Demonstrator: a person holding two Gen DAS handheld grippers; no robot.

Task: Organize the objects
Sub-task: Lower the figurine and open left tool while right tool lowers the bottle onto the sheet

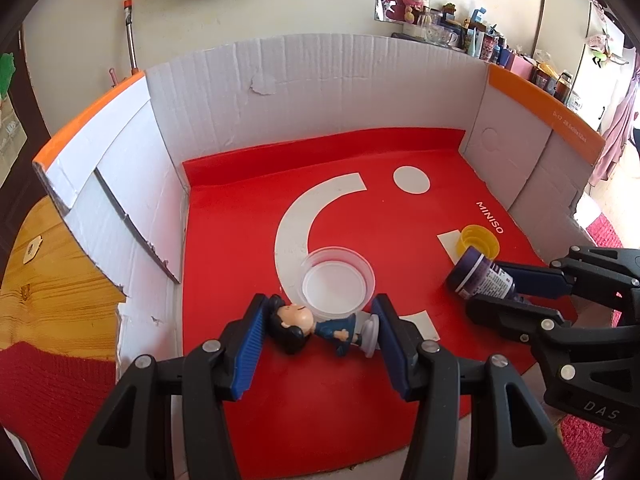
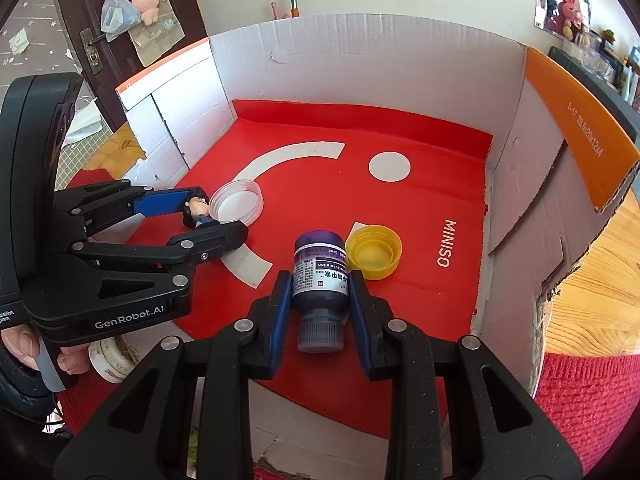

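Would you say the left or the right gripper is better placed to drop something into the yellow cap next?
Probably the right gripper: its jaws clamp the purple bottle, whose base sits right beside the yellow cap. The left gripper brackets the toy figure by the clear lid, farther away.

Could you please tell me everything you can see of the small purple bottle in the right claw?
The purple bottle is small, of dark translucent plastic as it looks, with a white printed label round its body and a ribbed dark cap toward the camera. It lies on its side on the red mat, base pointing away. The right claw brackets its body, pads at both sides. Its far end sits right beside, perhaps touching, the upturned yellow cap.
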